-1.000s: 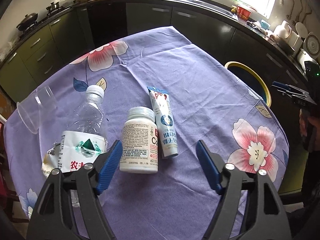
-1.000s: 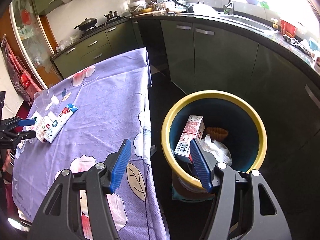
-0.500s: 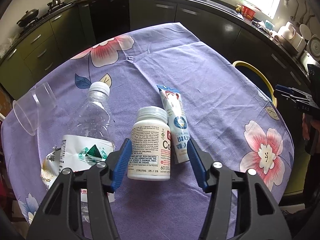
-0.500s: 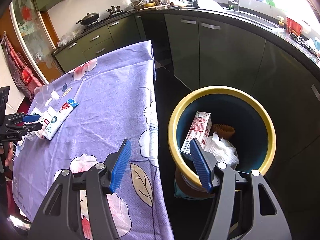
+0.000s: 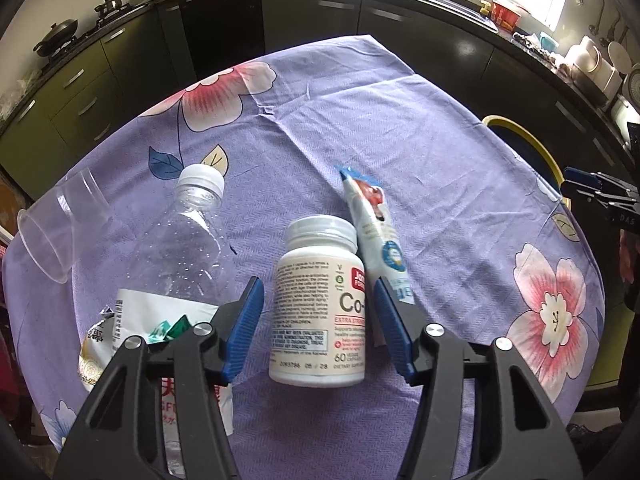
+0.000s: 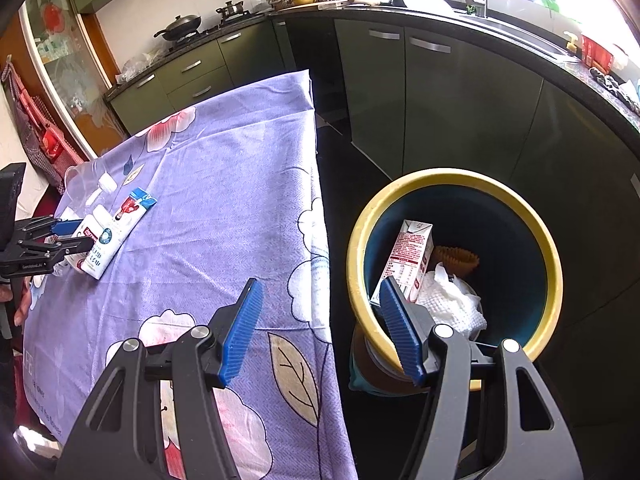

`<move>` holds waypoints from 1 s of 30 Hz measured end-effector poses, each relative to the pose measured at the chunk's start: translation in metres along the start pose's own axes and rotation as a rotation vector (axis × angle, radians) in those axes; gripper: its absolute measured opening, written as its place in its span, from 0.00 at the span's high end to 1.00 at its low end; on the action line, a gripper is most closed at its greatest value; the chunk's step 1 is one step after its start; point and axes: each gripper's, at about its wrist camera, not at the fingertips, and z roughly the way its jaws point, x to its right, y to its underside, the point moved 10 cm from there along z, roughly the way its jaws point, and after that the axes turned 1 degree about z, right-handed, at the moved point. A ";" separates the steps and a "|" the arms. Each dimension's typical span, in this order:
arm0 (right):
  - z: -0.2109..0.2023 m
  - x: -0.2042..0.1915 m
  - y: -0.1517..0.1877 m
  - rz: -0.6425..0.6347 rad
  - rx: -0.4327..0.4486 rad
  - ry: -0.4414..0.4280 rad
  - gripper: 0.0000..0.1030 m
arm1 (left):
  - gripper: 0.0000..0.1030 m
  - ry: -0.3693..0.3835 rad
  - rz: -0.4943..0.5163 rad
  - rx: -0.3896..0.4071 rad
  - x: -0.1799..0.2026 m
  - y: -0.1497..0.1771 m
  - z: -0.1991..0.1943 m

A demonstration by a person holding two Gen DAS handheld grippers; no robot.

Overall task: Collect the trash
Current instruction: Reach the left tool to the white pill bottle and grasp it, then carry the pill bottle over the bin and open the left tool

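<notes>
A white pill bottle (image 5: 318, 304) lies on the purple flowered tablecloth (image 5: 400, 128). My left gripper (image 5: 318, 322) is open with its blue pads either side of the bottle, not touching it. A toothpaste tube (image 5: 378, 236) lies just right of the bottle. A clear plastic water bottle (image 5: 182, 264) lies to the left. My right gripper (image 6: 320, 328) is open and empty, above the table's edge beside the yellow-rimmed blue bin (image 6: 552, 264). The bin holds a milk carton (image 6: 408, 260), white paper and a brown wrapper.
A clear plastic cup (image 5: 60, 228) lies on its side at the table's left edge, and a crumpled wrapper (image 5: 94, 344) lies beside the water bottle. Dark kitchen cabinets (image 6: 440, 92) ring the table and bin. The bin stands on the floor past the table's right edge.
My left gripper has moved forward and narrowed, so its pads now flank the pill bottle. My right gripper has drifted slightly, still open over the table edge beside the bin.
</notes>
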 end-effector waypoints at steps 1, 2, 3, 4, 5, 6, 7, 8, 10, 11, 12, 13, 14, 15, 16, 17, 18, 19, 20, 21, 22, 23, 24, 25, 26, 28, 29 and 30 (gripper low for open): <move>0.001 0.000 0.000 0.000 -0.001 0.000 0.41 | 0.47 -0.003 0.005 -0.006 0.001 0.000 0.003; 0.002 -0.001 0.000 -0.001 -0.004 -0.002 0.41 | 0.47 -0.005 0.008 -0.011 0.001 0.001 0.005; 0.003 -0.002 0.000 -0.002 -0.006 -0.002 0.41 | 0.47 -0.010 0.014 -0.013 0.002 0.001 0.007; 0.004 -0.002 0.001 -0.003 -0.008 -0.003 0.41 | 0.47 -0.019 0.022 -0.012 0.002 0.001 0.008; 0.004 -0.002 0.001 -0.002 -0.011 -0.003 0.41 | 0.47 -0.021 0.027 -0.015 0.003 0.002 0.009; 0.005 -0.002 0.001 -0.002 -0.012 -0.004 0.41 | 0.47 -0.021 0.030 -0.015 0.005 0.001 0.009; 0.006 -0.002 0.001 -0.002 -0.015 -0.004 0.41 | 0.47 -0.020 0.032 -0.016 0.005 0.001 0.010; 0.006 -0.002 0.001 -0.001 -0.016 -0.005 0.41 | 0.47 -0.024 0.035 -0.017 0.006 0.001 0.010; 0.007 -0.002 0.002 0.002 -0.018 -0.008 0.41 | 0.47 -0.043 0.049 -0.020 0.008 0.001 0.013; 0.008 -0.002 0.002 0.002 -0.020 -0.009 0.41 | 0.47 -0.049 0.056 -0.021 0.009 0.001 0.015; 0.008 -0.002 0.002 0.002 -0.021 -0.009 0.41 | 0.47 -0.059 0.068 -0.020 0.011 0.001 0.016; 0.008 -0.002 0.002 0.004 -0.022 -0.010 0.41 | 0.47 -0.070 0.079 -0.021 0.012 0.002 0.017; 0.008 -0.002 0.003 0.004 -0.022 -0.010 0.41 | 0.47 -0.079 0.090 -0.022 0.013 0.002 0.019; 0.009 -0.002 0.003 0.005 -0.023 -0.011 0.41 | 0.47 -0.091 0.100 -0.021 0.015 0.002 0.020; 0.009 -0.001 0.003 0.007 -0.023 -0.012 0.41 | 0.52 -0.092 0.102 -0.016 0.016 0.002 0.019; 0.009 -0.001 0.004 0.007 -0.023 -0.013 0.41 | 0.56 -0.085 0.096 -0.017 0.017 0.002 0.019; 0.009 -0.001 0.003 0.008 -0.023 -0.013 0.41 | 0.57 -0.072 0.089 -0.020 0.017 0.001 0.018; 0.009 -0.001 0.003 0.008 -0.021 -0.013 0.41 | 0.57 -0.066 0.085 -0.023 0.017 0.001 0.018; 0.008 -0.001 0.004 0.008 -0.020 -0.013 0.41 | 0.57 -0.065 0.081 -0.023 0.017 0.002 0.017; 0.007 -0.001 0.004 0.008 -0.018 -0.014 0.41 | 0.57 -0.063 0.078 -0.022 0.017 0.002 0.016; 0.006 -0.001 0.003 0.008 -0.015 -0.014 0.41 | 0.57 -0.062 0.078 -0.021 0.017 0.003 0.015; 0.004 -0.001 0.003 0.009 -0.012 -0.015 0.41 | 0.57 -0.062 0.078 -0.018 0.017 0.003 0.012; 0.003 -0.001 0.003 0.010 -0.009 -0.015 0.41 | 0.57 -0.063 0.076 -0.014 0.017 0.004 0.010; 0.001 -0.001 0.003 0.010 -0.006 -0.015 0.41 | 0.57 -0.062 0.075 -0.006 0.017 0.003 0.006; 0.000 -0.001 0.003 0.010 -0.005 -0.016 0.41 | 0.57 -0.060 0.075 -0.001 0.018 0.003 0.002; -0.002 -0.002 0.003 0.008 0.000 -0.018 0.41 | 0.57 -0.058 0.077 0.012 0.020 0.003 -0.006; -0.004 -0.003 0.003 0.008 0.000 -0.020 0.41 | 0.57 -0.056 0.078 0.018 0.022 0.003 -0.011; -0.006 -0.004 0.003 0.007 0.003 -0.022 0.41 | 0.57 -0.052 0.078 0.023 0.024 0.003 -0.016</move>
